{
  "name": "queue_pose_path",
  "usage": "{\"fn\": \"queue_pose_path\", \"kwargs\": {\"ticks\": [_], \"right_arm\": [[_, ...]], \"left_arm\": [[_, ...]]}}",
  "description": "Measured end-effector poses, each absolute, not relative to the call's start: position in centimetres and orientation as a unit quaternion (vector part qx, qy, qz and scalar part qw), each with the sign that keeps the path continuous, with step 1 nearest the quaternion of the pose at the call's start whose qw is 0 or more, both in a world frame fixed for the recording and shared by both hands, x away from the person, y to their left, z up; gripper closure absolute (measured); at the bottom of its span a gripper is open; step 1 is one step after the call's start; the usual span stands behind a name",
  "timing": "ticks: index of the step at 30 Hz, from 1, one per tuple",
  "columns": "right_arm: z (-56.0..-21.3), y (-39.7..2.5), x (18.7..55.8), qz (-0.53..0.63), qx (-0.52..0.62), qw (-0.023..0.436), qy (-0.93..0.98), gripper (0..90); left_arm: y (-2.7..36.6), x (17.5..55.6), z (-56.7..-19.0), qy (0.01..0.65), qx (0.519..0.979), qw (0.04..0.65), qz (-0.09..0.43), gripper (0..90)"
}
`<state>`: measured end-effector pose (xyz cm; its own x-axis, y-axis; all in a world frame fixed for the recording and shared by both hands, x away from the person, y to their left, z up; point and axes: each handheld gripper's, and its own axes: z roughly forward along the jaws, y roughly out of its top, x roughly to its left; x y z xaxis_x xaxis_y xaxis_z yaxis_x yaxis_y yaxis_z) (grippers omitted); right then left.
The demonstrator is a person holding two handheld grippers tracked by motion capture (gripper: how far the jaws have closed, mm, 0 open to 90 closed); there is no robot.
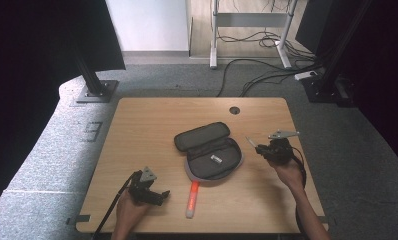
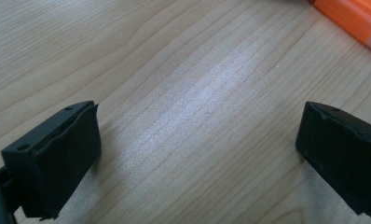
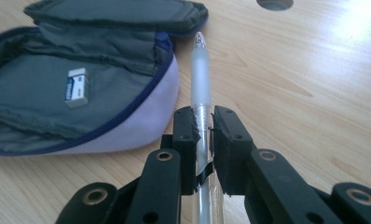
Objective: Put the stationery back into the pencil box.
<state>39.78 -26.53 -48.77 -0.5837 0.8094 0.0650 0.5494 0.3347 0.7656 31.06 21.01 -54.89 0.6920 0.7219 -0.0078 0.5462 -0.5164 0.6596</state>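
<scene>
An open grey pencil case (image 1: 207,145) with a lilac outside lies mid-table, its lid flap folded back. A small white and blue eraser (image 1: 216,159) rests inside it. My right gripper (image 1: 259,148) hovers just right of the case, shut on a frosted clear pen (image 1: 251,142). In the right gripper view the pen (image 3: 201,70) sticks forward between the jaws of that gripper (image 3: 203,128), beside the case (image 3: 123,126) and eraser (image 3: 76,87). An orange marker (image 1: 192,198) lies near the front edge. My left gripper (image 1: 163,195) sits left of it, open (image 2: 197,154) over bare wood.
The wooden table (image 1: 137,125) has a round cable hole (image 1: 234,110) at the back. A corner of the orange marker (image 2: 356,18) shows in the left gripper view. Beyond the table are grey carpet, stand bases and floor cables (image 1: 267,70).
</scene>
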Motion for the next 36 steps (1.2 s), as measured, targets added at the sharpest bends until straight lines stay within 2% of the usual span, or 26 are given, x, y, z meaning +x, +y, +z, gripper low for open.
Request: {"fn": "queue_pose_path", "kwargs": {"ticks": [36], "right_arm": [[-45.9,-20.9,40.3,0.407,0.360,0.166,0.823,78.5]], "left_arm": [[21.0,31.1,-54.9,0.368,0.860,0.325,0.135,0.0]]}}
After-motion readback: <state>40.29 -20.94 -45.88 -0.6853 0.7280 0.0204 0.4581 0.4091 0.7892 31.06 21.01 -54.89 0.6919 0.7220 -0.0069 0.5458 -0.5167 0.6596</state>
